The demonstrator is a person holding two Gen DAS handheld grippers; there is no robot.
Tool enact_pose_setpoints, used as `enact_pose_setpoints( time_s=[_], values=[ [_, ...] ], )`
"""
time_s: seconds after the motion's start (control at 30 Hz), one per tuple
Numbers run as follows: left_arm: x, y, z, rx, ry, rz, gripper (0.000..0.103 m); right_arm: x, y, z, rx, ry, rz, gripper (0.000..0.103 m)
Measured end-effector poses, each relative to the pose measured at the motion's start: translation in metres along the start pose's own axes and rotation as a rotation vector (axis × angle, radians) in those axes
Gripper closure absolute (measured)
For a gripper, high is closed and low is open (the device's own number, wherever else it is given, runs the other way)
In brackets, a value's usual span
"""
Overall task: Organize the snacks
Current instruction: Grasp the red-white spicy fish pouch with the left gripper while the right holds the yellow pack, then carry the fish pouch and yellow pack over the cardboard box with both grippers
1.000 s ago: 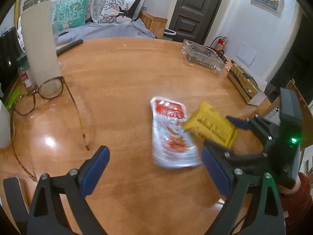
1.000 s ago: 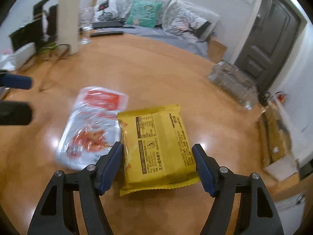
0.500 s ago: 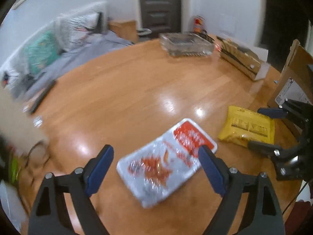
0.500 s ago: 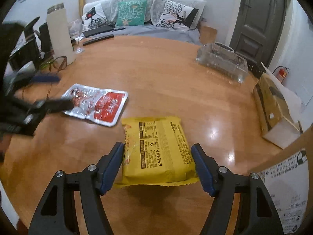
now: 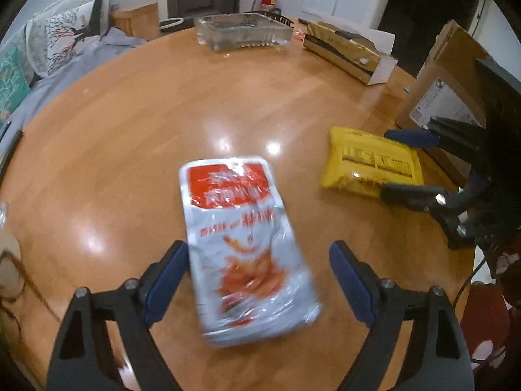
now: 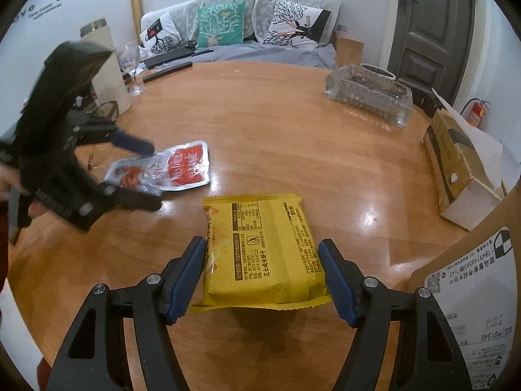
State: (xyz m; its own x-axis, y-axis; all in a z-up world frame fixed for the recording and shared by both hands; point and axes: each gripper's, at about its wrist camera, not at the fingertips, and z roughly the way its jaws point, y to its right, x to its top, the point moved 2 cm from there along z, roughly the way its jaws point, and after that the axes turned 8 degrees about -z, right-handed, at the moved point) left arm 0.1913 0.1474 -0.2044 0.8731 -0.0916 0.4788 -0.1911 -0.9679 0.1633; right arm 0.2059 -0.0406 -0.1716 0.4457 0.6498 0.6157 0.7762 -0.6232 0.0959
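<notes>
Looking over the table point(image 6: 293, 137), I worry most about the red pouch point(image 5: 241, 244): it lies flat between my left gripper's point(image 5: 257, 280) spread pads, right one clear of it, and slick foil could skid or crumple if I close off-centre. My right gripper point(image 6: 262, 280) is clamped on the yellow pack point(image 6: 260, 244), near the table's edge by the carton point(image 6: 472, 309); its low end could sag or slip. Count: one table, one carton, two grippers, two snacks.
</notes>
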Motion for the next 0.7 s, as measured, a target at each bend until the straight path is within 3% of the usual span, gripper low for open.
enact_pose_setpoints(
  time_s=[0.1, 0.23, 0.53, 0.57, 0.63, 0.7],
  values=[
    [-0.005, -0.003, -0.002, 0.105, 0.021, -0.045, 0.017, 0.000, -0.002, 0.001, 0.007, -0.003, 0.003, 0.035],
    [-0.006, -0.001, -0.006, 0.074, 0.039, -0.116, 0.017, 0.000, -0.006, 0.000, 0.019, 0.001, 0.008, 0.035],
    [0.010, 0.006, 0.013, 0.216, 0.070, -0.201, 0.017, -0.002, -0.006, 0.004, 0.036, 0.000, 0.017, 0.036],
    [0.010, 0.005, 0.013, 0.226, 0.082, -0.225, 0.019, -0.002, -0.006, 0.004, 0.037, 0.001, 0.019, 0.036],
    [0.011, 0.003, 0.011, 0.242, 0.108, -0.245, 0.035, -0.003, -0.007, 0.003, 0.038, 0.002, 0.021, 0.036],
    [0.008, 0.002, 0.009, 0.245, 0.116, -0.248, 0.037, -0.003, -0.007, 0.003, 0.040, 0.004, 0.020, 0.036]
  ],
)
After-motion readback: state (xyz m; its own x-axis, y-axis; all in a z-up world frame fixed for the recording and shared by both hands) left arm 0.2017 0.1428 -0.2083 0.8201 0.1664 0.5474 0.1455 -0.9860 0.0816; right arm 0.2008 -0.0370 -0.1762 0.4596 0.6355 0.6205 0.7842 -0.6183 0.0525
